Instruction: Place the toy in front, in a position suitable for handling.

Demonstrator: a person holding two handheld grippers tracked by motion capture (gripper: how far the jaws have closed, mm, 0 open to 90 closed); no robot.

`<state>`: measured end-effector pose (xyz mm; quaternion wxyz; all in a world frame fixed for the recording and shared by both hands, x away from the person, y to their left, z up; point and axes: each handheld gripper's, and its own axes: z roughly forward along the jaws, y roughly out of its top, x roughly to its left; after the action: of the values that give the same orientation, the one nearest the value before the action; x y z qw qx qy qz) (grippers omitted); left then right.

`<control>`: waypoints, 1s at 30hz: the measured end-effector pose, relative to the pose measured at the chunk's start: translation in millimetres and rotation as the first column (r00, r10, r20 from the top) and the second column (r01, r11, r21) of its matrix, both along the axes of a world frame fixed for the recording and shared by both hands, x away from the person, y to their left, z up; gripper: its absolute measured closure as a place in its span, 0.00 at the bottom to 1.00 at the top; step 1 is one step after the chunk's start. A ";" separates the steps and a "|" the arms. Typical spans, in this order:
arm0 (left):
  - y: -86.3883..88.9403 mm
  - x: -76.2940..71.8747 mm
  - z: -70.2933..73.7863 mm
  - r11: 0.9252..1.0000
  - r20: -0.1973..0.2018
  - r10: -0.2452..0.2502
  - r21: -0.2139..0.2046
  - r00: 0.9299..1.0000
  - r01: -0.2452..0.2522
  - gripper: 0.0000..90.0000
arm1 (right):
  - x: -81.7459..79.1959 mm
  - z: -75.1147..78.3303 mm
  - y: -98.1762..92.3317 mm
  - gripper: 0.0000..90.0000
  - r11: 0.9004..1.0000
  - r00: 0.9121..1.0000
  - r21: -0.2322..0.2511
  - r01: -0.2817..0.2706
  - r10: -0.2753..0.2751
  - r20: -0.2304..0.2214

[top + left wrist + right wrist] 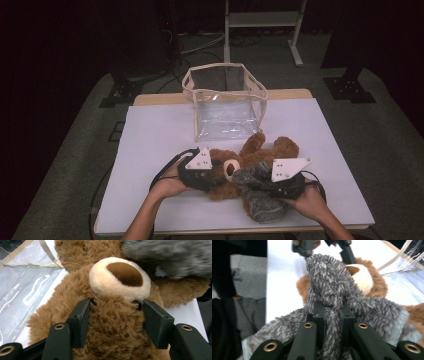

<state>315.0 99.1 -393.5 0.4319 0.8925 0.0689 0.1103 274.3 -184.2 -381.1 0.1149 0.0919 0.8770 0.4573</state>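
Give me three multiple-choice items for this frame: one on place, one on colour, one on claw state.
1. Where does the clear plastic bag with cream trim stand?
A. Beyond the bear, toward the table's far edge
B. Under the bear
C. On the floor

2. What colour is the fuzzy knitted garment draped over the brown plush teddy bear?
A. Red
B. Grey
C. Yellow

3. How is the right claw?
A. Wide open, nothing between
C. Shut on the bag's rim
B. Shut on the fuzzy garment

Answers:
1 A, since the high view shows the bag upright on the white table behind the bear.
2 B, since the right gripper view shows mottled grey pile.
3 B, since its jaws pinch a fold of the garment between them.
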 end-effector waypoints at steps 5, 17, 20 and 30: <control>2.2 -2.7 -3.2 1.000 -0.004 -0.007 -0.015 1.000 0.007 0.47 | 2.9 -5.7 0.8 0.88 0.999 1.000 -0.050 -0.001 0.001 0.007; 4.9 -6.3 -4.4 1.000 -0.004 -0.024 -0.005 1.000 0.024 0.47 | 11.5 27.3 -12.7 0.88 0.997 0.997 -0.078 0.024 -0.018 0.069; 6.0 -8.0 -4.4 1.000 -0.004 -0.028 -0.004 1.000 0.028 0.47 | 25.1 33.4 -9.1 0.88 0.997 0.999 -0.081 0.004 0.000 0.046; 8.5 -7.7 10.3 0.995 0.027 -0.050 -0.089 0.998 0.052 0.41 | 30.4 14.1 -40.2 0.88 0.999 0.995 -0.050 -0.014 0.010 -0.096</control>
<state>307.3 107.6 -383.3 0.4749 0.8723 0.0455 0.1070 304.7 -224.4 -367.0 0.0724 0.1055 0.8932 0.4310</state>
